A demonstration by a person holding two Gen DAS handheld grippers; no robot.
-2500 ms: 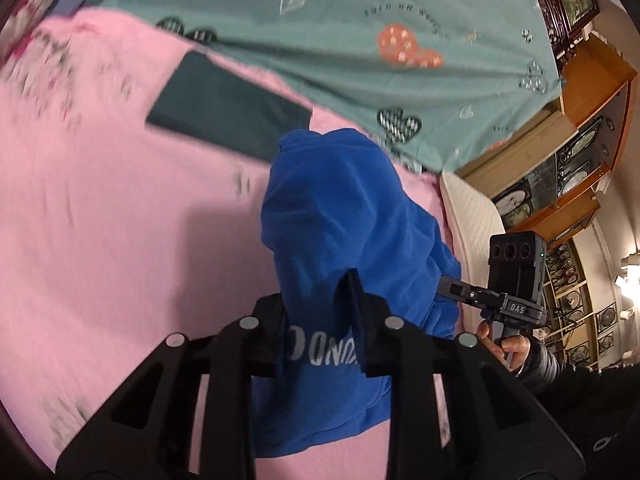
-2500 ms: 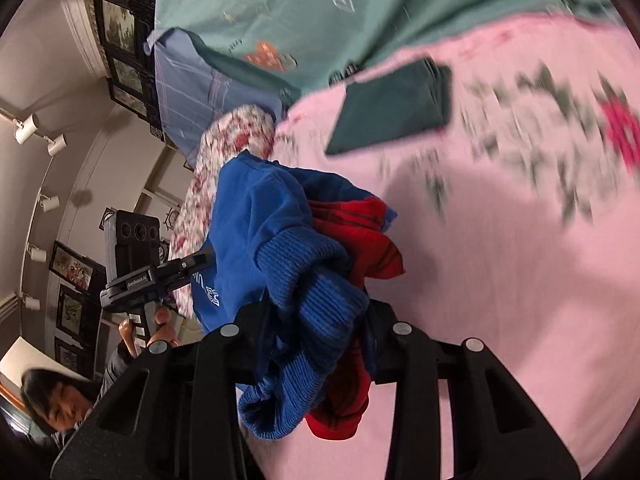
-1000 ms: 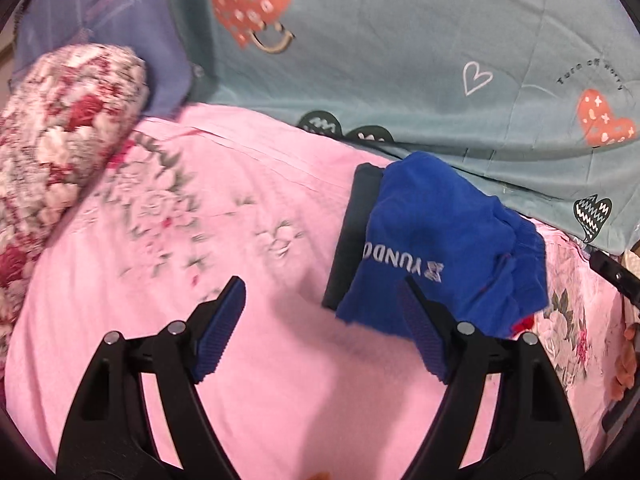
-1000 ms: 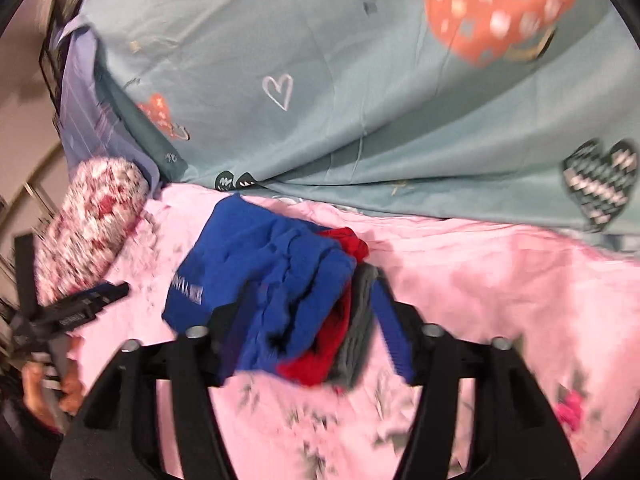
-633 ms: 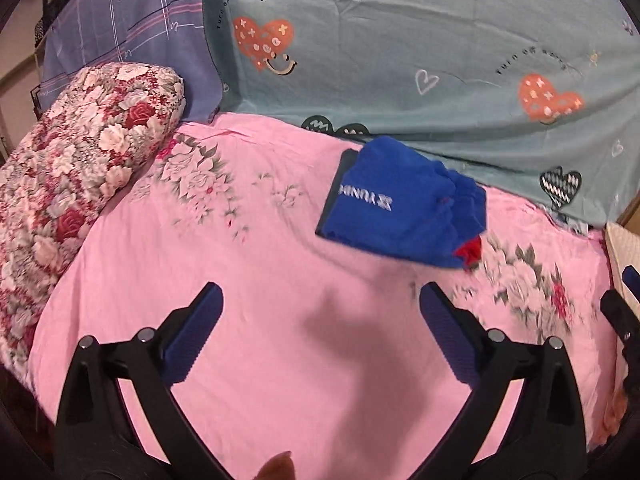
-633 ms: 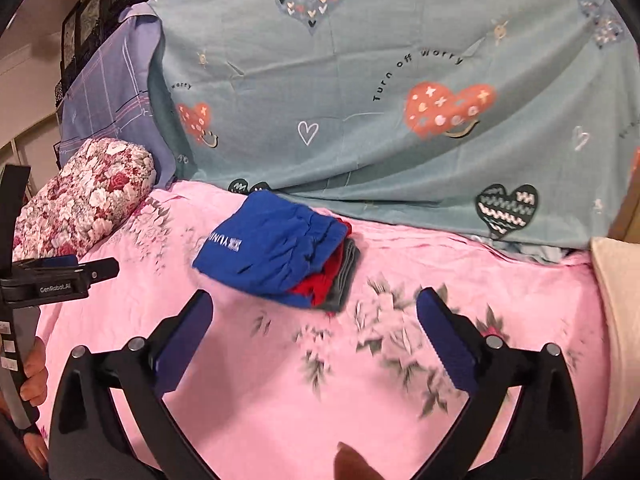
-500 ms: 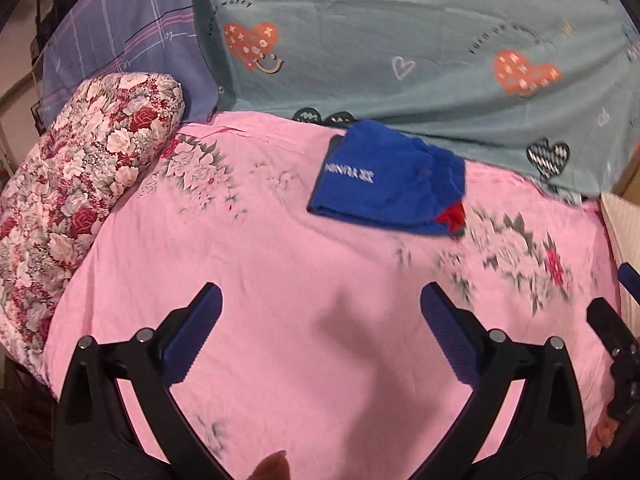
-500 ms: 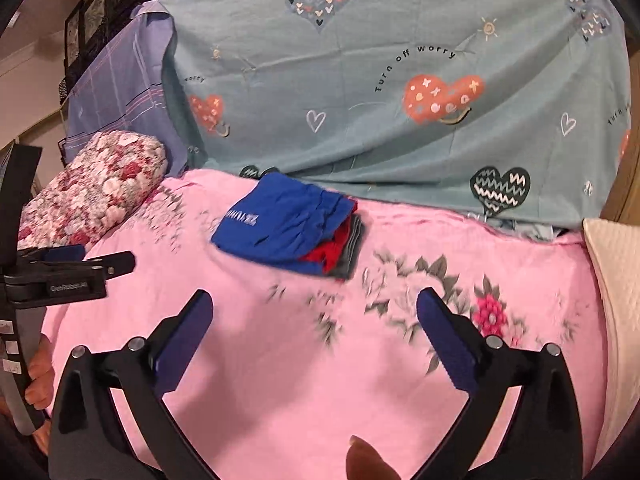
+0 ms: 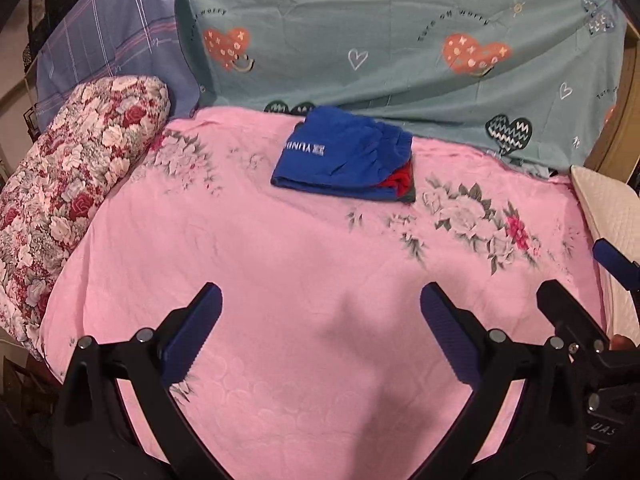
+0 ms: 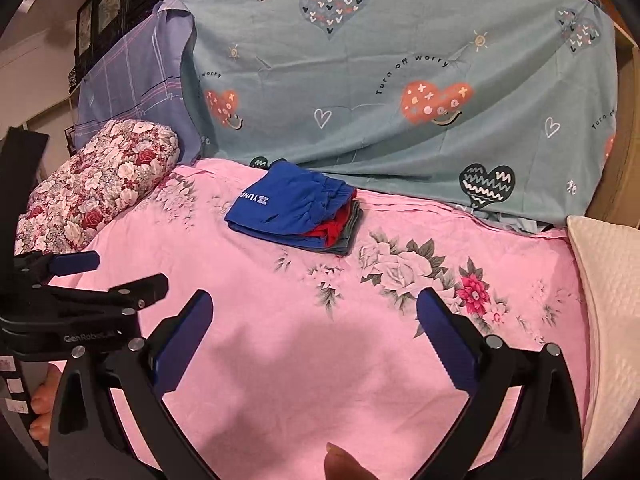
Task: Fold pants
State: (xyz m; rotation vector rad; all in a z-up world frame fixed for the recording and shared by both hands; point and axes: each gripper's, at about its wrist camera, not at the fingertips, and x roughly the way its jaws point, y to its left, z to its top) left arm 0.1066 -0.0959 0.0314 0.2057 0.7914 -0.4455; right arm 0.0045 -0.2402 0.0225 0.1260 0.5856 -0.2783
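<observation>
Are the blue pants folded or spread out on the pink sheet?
Folded. The blue pants lie as a compact bundle atop a small stack, layered edges showing at one end, on the pink sheet.

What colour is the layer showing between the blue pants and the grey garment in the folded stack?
Red, seen at the stack's open end, clearest in the right wrist view.

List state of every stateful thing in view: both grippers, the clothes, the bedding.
left gripper: open, fingers wide, nothing between them, above the sheet.
right gripper: open, fingers wide, nothing between them.
blue pants: folded, top of the stack, released.
red garment: folded, under the blue pants, only an edge shows.
grey garment: folded, bottom of the stack.
pink sheet: spread flat.
floral quilt: rolled up, beside the sheet.
</observation>
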